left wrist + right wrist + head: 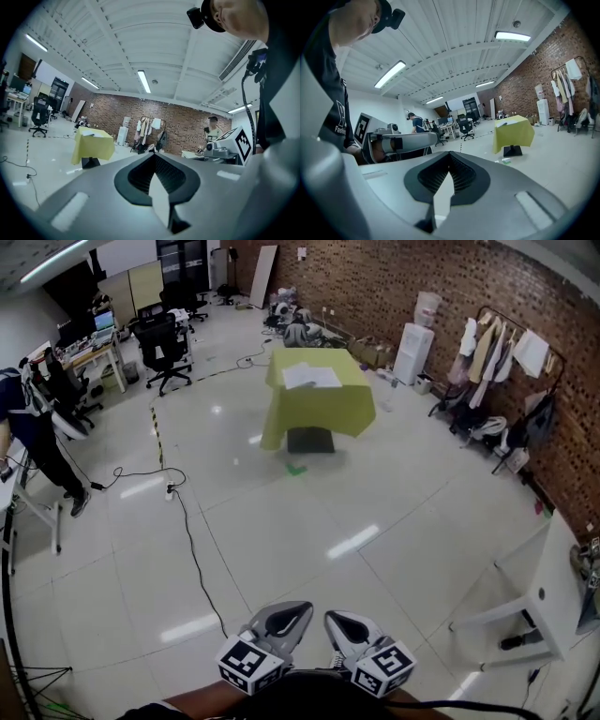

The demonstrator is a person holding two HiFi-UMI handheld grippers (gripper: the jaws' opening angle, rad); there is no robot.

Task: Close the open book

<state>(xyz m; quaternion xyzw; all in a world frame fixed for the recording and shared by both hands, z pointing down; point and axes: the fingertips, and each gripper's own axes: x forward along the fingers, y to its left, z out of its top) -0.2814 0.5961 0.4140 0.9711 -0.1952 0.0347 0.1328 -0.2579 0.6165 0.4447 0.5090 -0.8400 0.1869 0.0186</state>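
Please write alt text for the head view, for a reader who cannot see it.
An open book lies on a yellow-covered table far across a white-tiled floor. The left gripper and right gripper sit at the bottom edge, shut and empty, far from it.

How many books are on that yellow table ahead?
1. The open book lies on top of the yellow-draped table, far across the floor. At this size, another book hidden beneath it cannot be ruled out.

Open book on yellow-draped table
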